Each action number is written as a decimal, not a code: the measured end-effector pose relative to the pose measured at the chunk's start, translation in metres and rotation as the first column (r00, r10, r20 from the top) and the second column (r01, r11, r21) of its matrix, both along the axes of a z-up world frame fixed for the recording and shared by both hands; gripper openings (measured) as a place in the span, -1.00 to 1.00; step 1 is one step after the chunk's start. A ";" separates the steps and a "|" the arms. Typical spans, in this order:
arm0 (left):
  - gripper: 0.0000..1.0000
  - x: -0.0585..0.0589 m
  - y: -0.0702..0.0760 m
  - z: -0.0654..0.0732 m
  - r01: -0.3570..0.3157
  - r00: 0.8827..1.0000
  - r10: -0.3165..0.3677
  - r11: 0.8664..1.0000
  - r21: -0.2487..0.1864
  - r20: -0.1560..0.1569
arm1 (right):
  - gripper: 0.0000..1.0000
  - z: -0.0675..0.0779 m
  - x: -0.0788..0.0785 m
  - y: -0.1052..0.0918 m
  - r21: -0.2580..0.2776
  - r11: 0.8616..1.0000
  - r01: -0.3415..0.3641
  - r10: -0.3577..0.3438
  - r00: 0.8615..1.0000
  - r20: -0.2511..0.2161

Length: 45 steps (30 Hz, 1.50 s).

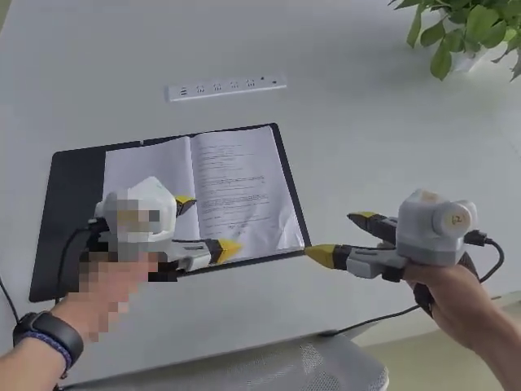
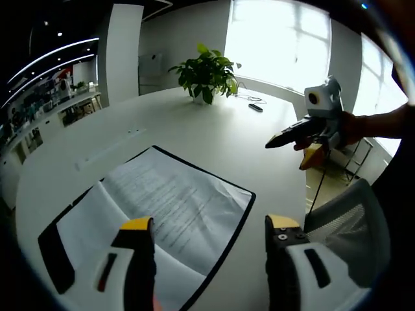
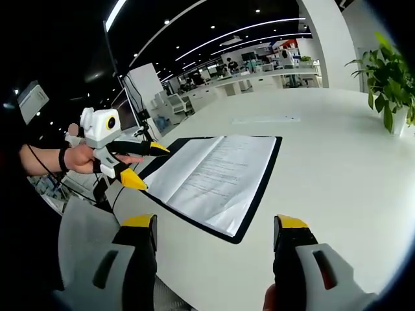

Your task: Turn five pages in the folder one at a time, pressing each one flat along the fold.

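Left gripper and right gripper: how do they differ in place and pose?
The left gripper hangs over the near edge of the open folder; the right gripper is over bare table beside it. The left gripper's tips point right, the right gripper's point left. Both are open and hold nothing.

Had a big white table [image 1: 383, 138] in front of me, w/ a power strip [image 1: 225, 86] on its far side & a potted plant [image 1: 460, 28] far right. Grey mesh chair [image 1: 277, 366] sat at the near edge. Bright windows [image 2: 279, 45] lit one side; ceiling light strips [image 3: 253, 29] ran over rows of desks [image 3: 259, 74] further off.
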<state>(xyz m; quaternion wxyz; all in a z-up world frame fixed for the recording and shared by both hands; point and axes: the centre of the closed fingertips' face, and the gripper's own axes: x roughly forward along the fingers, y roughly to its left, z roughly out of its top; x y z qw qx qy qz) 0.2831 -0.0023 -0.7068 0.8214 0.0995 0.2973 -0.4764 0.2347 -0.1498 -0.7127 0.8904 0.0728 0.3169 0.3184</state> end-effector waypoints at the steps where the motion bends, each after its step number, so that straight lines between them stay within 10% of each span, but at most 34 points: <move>1: 0.37 0.001 -0.005 -0.002 0.020 1.000 -0.020 1.000 0.009 -0.002 | 0.45 0.000 0.000 0.000 0.000 1.000 -0.001 0.001 1.000 0.000; 22: 0.28 0.014 -0.096 -0.069 0.054 0.997 -0.052 0.998 0.036 -0.057 | 0.40 -0.009 0.002 -0.004 0.005 1.000 -0.005 0.005 1.000 -0.030; 33: 0.25 0.016 -0.100 -0.097 0.026 0.999 -0.029 0.991 0.133 0.015 | 0.37 -0.015 0.003 -0.004 0.014 1.000 -0.028 0.029 0.998 -0.048; 45: 0.10 0.026 -0.095 -0.098 0.020 0.999 -0.024 0.996 0.087 0.045 | 0.34 -0.024 0.008 0.001 0.029 0.998 -0.057 0.059 0.996 -0.065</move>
